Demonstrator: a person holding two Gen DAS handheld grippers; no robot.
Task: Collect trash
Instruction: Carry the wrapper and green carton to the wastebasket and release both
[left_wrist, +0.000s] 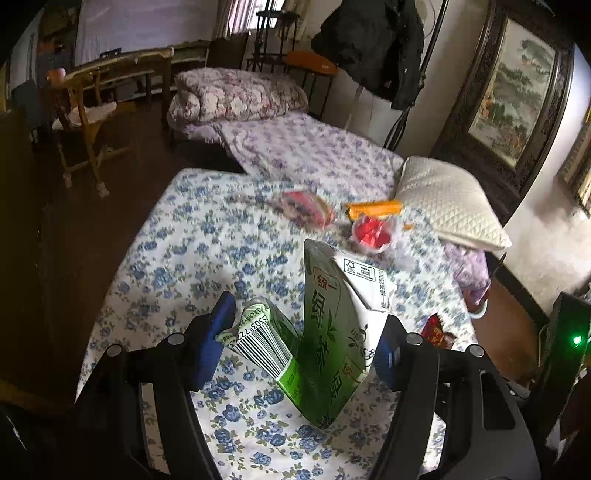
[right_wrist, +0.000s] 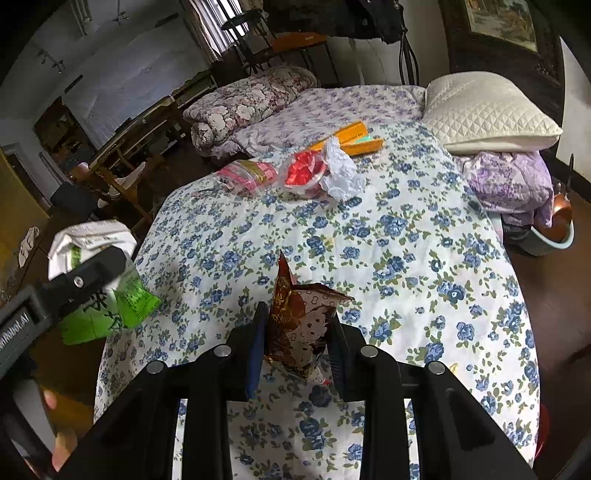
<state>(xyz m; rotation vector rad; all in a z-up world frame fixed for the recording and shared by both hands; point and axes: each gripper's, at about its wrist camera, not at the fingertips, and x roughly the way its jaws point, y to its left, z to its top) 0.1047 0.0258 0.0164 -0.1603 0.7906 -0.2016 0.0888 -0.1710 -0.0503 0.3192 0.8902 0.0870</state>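
A crushed green-and-white tea carton (left_wrist: 334, 332) sits clamped between the blue-padded fingers of the left gripper (left_wrist: 306, 343), lifted above the near end of the bed (right_wrist: 424, 258), its barcode panel folded out toward the left finger. From the right wrist view the same carton (right_wrist: 107, 291) hangs just off the bed's left edge, over the dark floor. The right gripper (right_wrist: 295, 343) has its jaws pressed tight on a brown-and-white snack wrapper (right_wrist: 301, 325), which stands up between the fingers above the blue-flowered bedcover, near the foot of the bed.

More rubbish lies toward the middle of the bed, well apart from both grippers: a clear cup with red contents (right_wrist: 304, 175), a crumpled white paper (right_wrist: 341, 173) touching its right side, a pink-and-yellow plastic packet (right_wrist: 251, 173) just to its left, and an orange box (right_wrist: 351, 138) lying flat just beyond them.

At the far right corner of the bed a cream quilted pillow (right_wrist: 487, 114) rests on a bundled purple floral cloth (right_wrist: 509, 184). A rolled floral quilt (right_wrist: 251, 99) lies at the far left end. Beyond the bed's left side stands a wooden chair (left_wrist: 83, 122), and a dark framed painting (left_wrist: 513, 96) hangs on the wall behind the pillow.
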